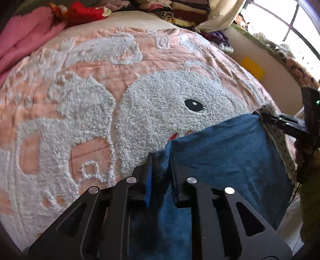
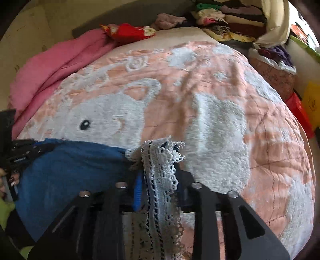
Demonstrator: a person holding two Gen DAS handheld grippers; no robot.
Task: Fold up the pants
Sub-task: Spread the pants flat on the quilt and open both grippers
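Observation:
The blue pants [image 1: 224, 152] with a white lace trim [image 2: 162, 172] hang stretched between my two grippers above the bed. My left gripper [image 1: 161, 158] is shut on one corner of the blue cloth. My right gripper [image 2: 158, 158] is shut on the other corner, with the lace bunched between its fingers. In the left wrist view the right gripper [image 1: 266, 117] shows at the far right, holding the pants' upper edge. In the right wrist view the left gripper [image 2: 40, 149] shows at the far left on the blue cloth [image 2: 70, 172]. The lower part of the pants is hidden below the grippers.
A pink quilt with a white fluffy bunny pattern [image 1: 160, 100] covers the bed. A pink blanket [image 2: 50, 70] and a red floral cloth [image 2: 128, 31] lie at the far side. Stacked clothes [image 2: 230, 18] sit at the back. A wall with a yellow patch [image 1: 253, 68] and window are on the right.

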